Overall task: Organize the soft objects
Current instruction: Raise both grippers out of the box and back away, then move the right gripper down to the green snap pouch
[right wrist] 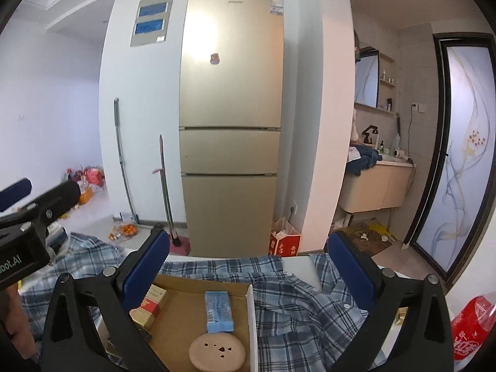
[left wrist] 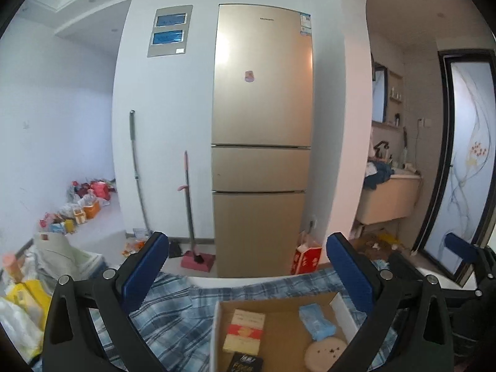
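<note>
Right wrist: "oot.AI" on left gripper [right wrist: 18, 200]

Black tongs [left wrist: 247, 274], blue pads [left wrist: 144, 271]

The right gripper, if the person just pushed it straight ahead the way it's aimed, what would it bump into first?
Probably nothing nearby. The right gripper is open and empty, aimed over the cardboard box and plaid shirt. Straight ahead, the gold fridge looks like the first obstacle, though depth is hard to judge.
</note>
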